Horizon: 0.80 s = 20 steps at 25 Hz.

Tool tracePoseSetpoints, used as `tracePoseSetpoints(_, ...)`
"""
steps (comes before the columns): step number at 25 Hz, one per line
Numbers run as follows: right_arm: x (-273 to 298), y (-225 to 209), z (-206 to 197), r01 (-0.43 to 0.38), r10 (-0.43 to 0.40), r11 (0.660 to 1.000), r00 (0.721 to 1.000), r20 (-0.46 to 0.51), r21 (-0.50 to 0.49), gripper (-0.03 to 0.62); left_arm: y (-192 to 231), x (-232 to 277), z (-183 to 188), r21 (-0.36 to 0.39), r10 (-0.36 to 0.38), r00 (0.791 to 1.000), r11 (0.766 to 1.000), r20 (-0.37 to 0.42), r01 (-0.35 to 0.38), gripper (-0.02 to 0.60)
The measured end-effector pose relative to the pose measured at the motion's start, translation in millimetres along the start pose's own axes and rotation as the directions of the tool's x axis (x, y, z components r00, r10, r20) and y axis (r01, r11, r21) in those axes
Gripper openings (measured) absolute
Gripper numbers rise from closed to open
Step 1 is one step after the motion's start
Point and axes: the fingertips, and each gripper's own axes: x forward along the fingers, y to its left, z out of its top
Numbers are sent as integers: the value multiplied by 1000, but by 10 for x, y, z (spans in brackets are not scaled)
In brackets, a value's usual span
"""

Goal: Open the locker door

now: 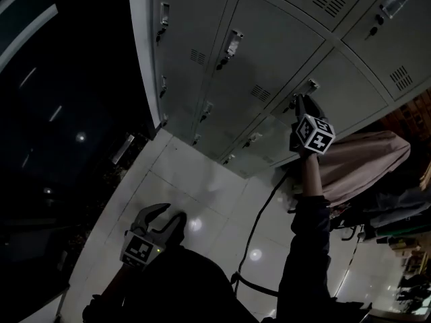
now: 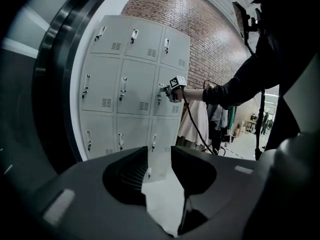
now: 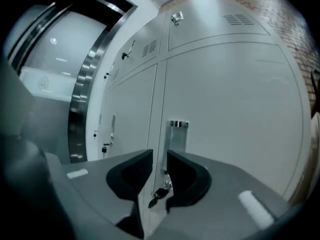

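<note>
Right tongs (image 3: 159,156): narrowly parted, gripping nothing, lined up just before the pull handle (image 3: 177,134) and key (image 3: 159,196).
Left tongs (image 2: 160,151): parted, empty, held low, well apart from the lockers.
Locker door (image 3: 235,109): shut, flush with its neighbours.
Progress: likely early; the grasp and the pull are not yet done.
</note>
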Motion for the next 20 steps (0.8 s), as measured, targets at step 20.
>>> tracePoseSetpoints(20,-970,320,-136,-111,109,994,986,126,14,80,-89,338,109,53,-122,993,991,-11,122,163)
